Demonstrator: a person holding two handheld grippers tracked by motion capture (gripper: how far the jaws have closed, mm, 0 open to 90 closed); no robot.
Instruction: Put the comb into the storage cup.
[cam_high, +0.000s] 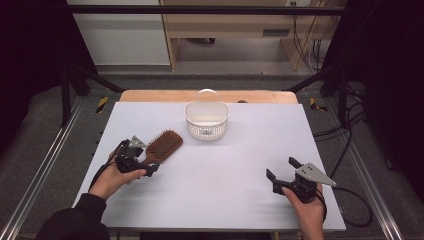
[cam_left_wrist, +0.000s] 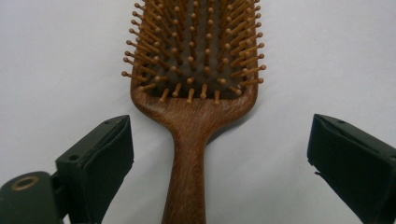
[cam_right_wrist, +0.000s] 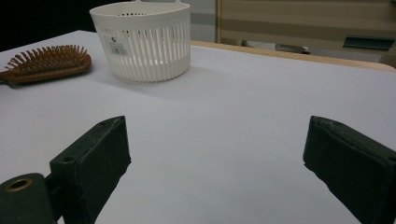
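Observation:
A brown wooden hairbrush (cam_high: 162, 145) lies bristles up on the white table top (cam_high: 240, 150), left of centre. My left gripper (cam_high: 142, 159) is open, its jaws straddling the brush handle (cam_left_wrist: 189, 158) without touching it; the bristled head (cam_left_wrist: 196, 46) lies just ahead. A white slotted plastic basket (cam_high: 206, 120) stands at the table's far middle, also seen in the right gripper view (cam_right_wrist: 142, 39) with the hairbrush (cam_right_wrist: 46, 63) to its left. My right gripper (cam_high: 281, 169) is open near the front right, nothing between its jaws.
The wooden table edge (cam_high: 150, 95) shows beyond the white surface. Black frame rails (cam_high: 70, 85) stand at both sides. Cables (cam_high: 350, 150) trail on the floor to the right. Bare table surface spreads between the two grippers.

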